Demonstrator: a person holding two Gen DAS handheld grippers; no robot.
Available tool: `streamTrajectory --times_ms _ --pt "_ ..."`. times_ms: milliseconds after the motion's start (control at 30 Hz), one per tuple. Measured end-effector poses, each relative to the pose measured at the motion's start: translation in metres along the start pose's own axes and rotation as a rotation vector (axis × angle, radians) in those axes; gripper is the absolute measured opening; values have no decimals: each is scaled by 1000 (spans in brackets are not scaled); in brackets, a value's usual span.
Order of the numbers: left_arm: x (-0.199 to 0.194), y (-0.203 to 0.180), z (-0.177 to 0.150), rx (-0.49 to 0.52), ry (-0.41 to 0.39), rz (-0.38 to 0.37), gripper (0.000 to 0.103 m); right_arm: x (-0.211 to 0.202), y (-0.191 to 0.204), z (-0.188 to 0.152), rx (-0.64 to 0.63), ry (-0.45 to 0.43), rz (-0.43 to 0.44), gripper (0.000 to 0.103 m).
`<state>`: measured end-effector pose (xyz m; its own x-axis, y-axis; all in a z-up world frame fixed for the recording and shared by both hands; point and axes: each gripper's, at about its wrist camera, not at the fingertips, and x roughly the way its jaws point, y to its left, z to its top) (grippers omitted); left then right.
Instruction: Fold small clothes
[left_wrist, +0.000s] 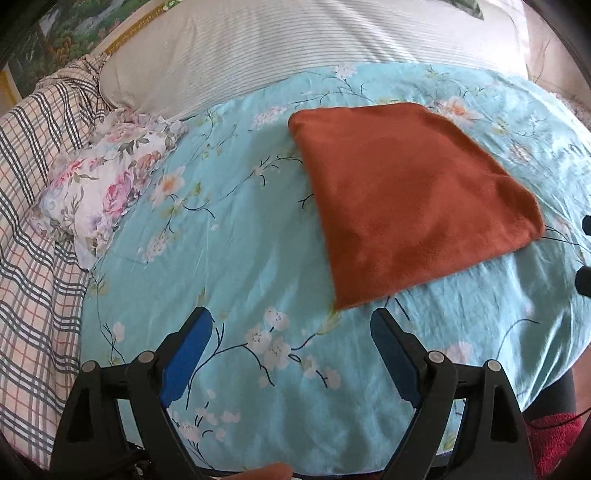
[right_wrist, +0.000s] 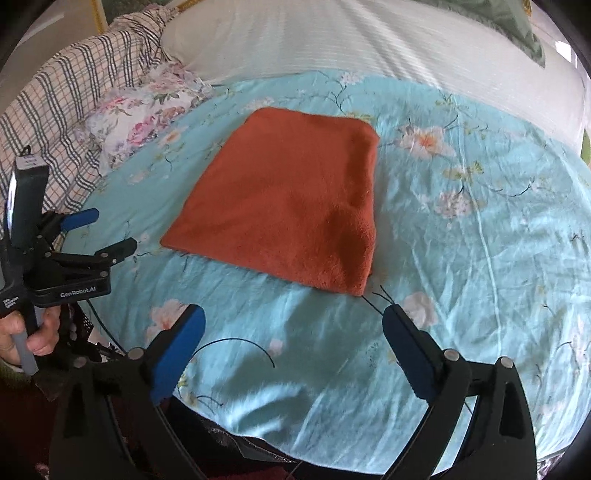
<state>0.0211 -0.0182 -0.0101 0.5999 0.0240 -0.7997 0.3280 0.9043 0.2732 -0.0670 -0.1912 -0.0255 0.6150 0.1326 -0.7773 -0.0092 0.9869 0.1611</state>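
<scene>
**Inspector A:** Where does the garment lie?

**Inspector B:** The rust-orange folded cloth (right_wrist: 288, 199) lies flat on the turquoise floral bedspread (right_wrist: 461, 258), roughly mid-bed. It appears already doubled into a four-sided pad, with no loose layer showing from here.

**Inspector A:** State of the tools?

**Inspector B:** The right hand-held gripper (right_wrist: 295, 325) has its blue-padded jaws spread wide, nothing between them. The left hand-held gripper (left_wrist: 290, 321) likewise stands apart and empty. Neither touches the cloth.

**Inspector A:** And the bearing from each?

**Inspector B:** In the right wrist view the cloth sits straight ahead and slightly left, its nearest corner (right_wrist: 358, 291) just beyond the right-hand finger. In the left wrist view it lies ahead and to the right, its near corner (left_wrist: 338, 306) just short of the right-hand finger. Both sit close to the near edge; I judge the two about equally placed, one at each near corner.

**Inspector A:** Long axis?

**Inspector B:** It runs away from the grippers toward the striped pillow (right_wrist: 332, 40), though the fisheye distortion makes proportions uncertain. A further fold, if wanted, would likely bring the near edge up toward the far one.

**Inspector A:** Anything else close by?

**Inspector B:** A floral bundle (left_wrist: 107, 184) at the left, well apart from the cloth.
</scene>
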Motion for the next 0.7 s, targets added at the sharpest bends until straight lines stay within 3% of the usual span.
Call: streamTrajectory --times_ms 700 --pt "-3 12 33 -25 -60 25 88 24 0 42 -30 17 41 97"
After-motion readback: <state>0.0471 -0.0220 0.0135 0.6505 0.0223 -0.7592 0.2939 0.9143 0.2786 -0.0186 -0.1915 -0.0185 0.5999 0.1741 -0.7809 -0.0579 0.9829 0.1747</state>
